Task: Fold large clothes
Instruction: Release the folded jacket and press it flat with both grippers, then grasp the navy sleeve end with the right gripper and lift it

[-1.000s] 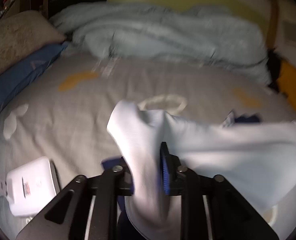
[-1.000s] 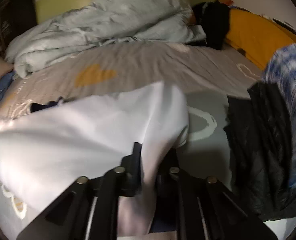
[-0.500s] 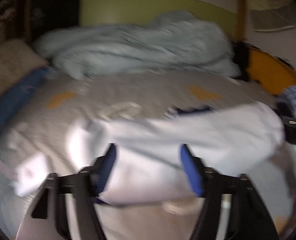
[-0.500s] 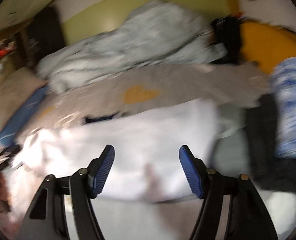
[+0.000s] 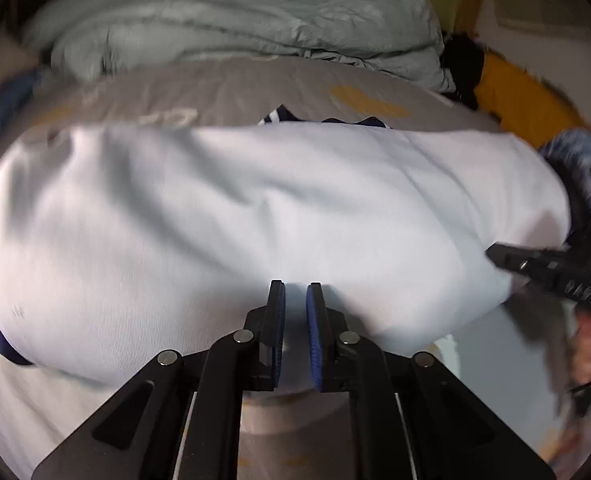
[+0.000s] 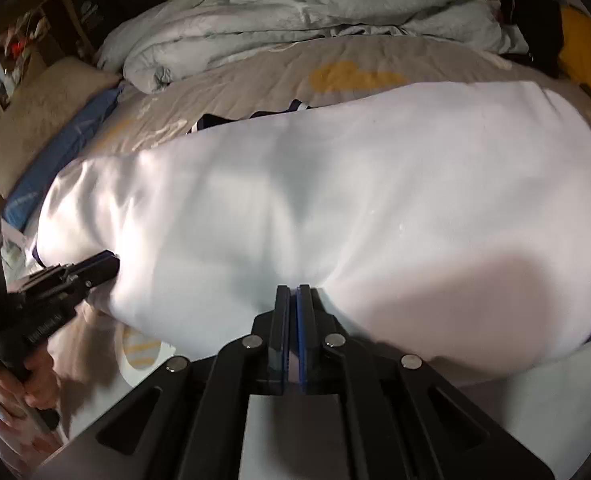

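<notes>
Both grippers newly clamped on garment (image 5: 279,216) edge

Blurred blue garment (image 5: 575,152) at right edge

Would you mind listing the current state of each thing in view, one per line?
White garment: spread flat across the bed, near edge pinched by both grippers.
Left gripper: shut on the garment's near edge.
Right gripper: shut on the garment's near edge.
Grey duvet: crumpled in a heap at the far end.
Bed sheet: lying flat under the garment.
</notes>
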